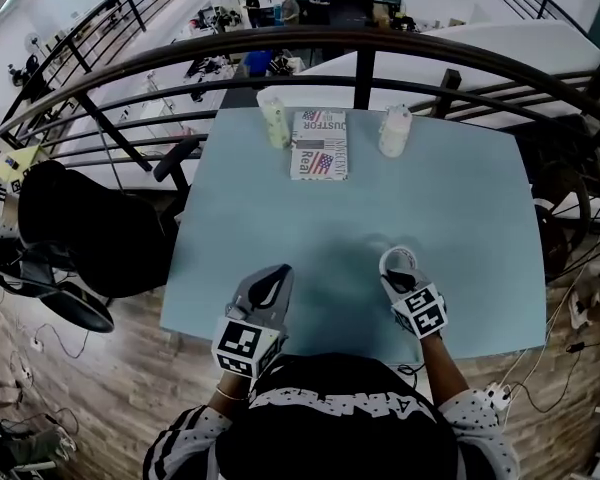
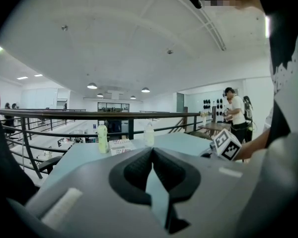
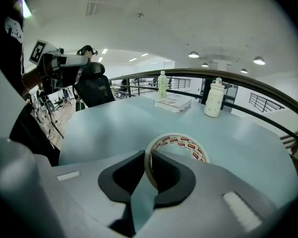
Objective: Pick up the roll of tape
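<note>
1. Left tongs point(image 1: 278, 272) point(image 2: 152, 153): on the near side of the book, toward the counter's near edge. The pads meet at their tips with nothing between them. The hand behind the marker cube is cut off by the person's dark top.
2. Right tongs point(image 1: 394, 277) point(image 3: 150, 158): near side of the book and to its right. They are clamped on the wall of the roll of tape point(image 1: 385, 259) point(image 3: 178, 142), one pad inside the ring and one outside.
3. Roll of tape: near-right of the book, above the counter point(image 1: 280, 218). Its near arc is hidden behind the pads. Whether its underside touches the counter cannot be made out.
4. Book point(image 1: 319, 144) point(image 2: 120, 146) point(image 3: 174, 102): lies flat near the counter's far edge; its cover print is only partly legible.
5. Green bottle point(image 1: 274, 123) point(image 2: 103, 138) point(image 3: 162, 85): upright, just left of the book.
6. White bottle point(image 1: 394, 131) point(image 2: 149, 134) point(image 3: 213, 99): upright, right of the book; its label is too small to read.
7. Railing point(image 1: 360, 43): beyond the book, past the counter's far edge.
</note>
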`<state>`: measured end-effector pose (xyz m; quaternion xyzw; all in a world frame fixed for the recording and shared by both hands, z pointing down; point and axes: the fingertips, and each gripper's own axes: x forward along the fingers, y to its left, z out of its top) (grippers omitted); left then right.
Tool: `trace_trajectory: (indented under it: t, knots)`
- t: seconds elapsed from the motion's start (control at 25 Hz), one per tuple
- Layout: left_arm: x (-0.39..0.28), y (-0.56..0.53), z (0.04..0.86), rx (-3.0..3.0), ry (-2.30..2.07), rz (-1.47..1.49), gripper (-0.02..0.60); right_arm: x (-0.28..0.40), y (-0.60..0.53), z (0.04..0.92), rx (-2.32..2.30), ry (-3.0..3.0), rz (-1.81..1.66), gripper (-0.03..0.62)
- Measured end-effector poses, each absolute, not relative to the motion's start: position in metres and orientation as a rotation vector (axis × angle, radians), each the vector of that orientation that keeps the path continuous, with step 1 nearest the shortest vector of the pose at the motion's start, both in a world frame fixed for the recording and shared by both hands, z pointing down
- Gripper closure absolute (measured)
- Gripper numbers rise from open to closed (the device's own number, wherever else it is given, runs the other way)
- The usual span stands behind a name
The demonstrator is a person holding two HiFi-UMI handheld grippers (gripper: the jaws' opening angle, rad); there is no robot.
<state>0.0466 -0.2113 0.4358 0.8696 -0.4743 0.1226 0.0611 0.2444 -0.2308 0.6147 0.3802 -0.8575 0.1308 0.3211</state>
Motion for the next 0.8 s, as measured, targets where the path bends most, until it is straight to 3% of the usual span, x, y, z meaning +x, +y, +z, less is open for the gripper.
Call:
trace_trajectory:
  t: [0.8]
  knots:
    - [0.104, -0.203, 0.422, 2.748, -1.276, 0.32, 0.581, 0.253, -0.204, 0.521, 1.176, -2.487, 0.382, 0.542]
